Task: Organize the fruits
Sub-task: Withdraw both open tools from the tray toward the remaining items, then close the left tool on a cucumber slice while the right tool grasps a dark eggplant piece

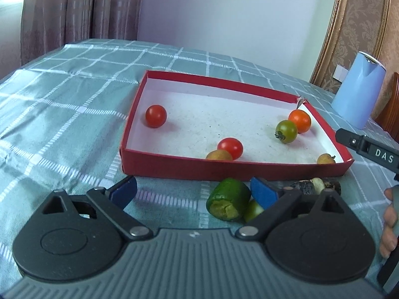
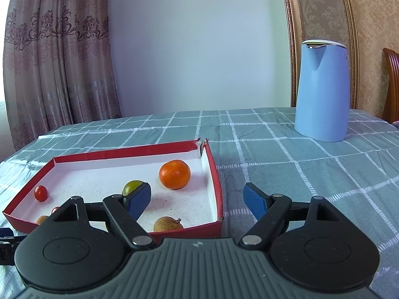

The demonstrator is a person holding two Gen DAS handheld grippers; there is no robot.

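A red box (image 1: 174, 167) with a white floor holds two red tomatoes (image 1: 155, 115), a green tomato (image 1: 286, 131), an orange (image 1: 300, 120) and two brown longans (image 1: 219, 155). On the cloth in front of it lie a green cut fruit chunk (image 1: 229, 199), a pale green piece (image 1: 253, 210) and a dark piece (image 1: 306, 186). My left gripper (image 1: 194, 191) is open, with the chunk between its jaws close to the right pad. My right gripper (image 2: 197, 199) hangs open over the box's right wall (image 2: 217, 182), near the orange (image 2: 174, 174) and a longan (image 2: 167, 224).
A light blue kettle (image 2: 321, 92) stands at the back right on the green checked tablecloth (image 2: 299, 174). A wooden chair (image 2: 392, 84) is behind it and curtains hang at the left. A hand (image 1: 390, 224) holding the right tool shows at the left wrist view's right edge.
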